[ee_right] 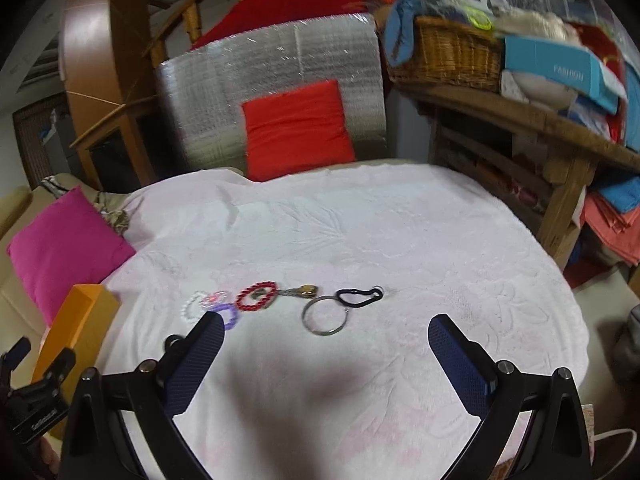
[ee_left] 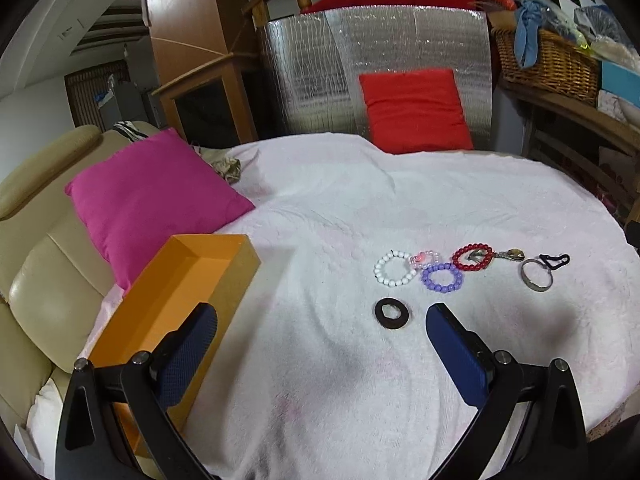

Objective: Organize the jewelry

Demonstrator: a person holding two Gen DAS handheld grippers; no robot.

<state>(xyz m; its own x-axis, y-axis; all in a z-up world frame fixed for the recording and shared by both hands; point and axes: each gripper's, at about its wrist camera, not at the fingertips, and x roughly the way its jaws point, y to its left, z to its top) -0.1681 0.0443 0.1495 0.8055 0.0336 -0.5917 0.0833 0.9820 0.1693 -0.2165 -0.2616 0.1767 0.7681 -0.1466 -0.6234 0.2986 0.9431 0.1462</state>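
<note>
- The left gripper [ee_left: 322,334] hovers over the white cloth [ee_left: 360,208], jaws spread wide and empty.
- The right gripper [ee_right: 326,344] likewise gapes, holding nothing.
- The orange box [ee_left: 180,304] sits at 9 o'clock of the left jaws.
- The beaded bracelets [ee_left: 432,268] cluster at 1 o'clock, with the dark ring [ee_left: 393,313] nearer.
- The metal bangle [ee_right: 323,316] and black carabiner [ee_right: 357,298] lie at 12 o'clock of the right jaws.

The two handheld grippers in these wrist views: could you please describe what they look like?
The left gripper and the right gripper match: each has two flat, dark blue finger pads with a fine dotted texture, mounted on glossy black angular linkage arms with round silver pivot bolts. The right view also shows the left gripper's black body from the side, bearing small white lettering too blurred to read. No sleeves are visible.
</note>
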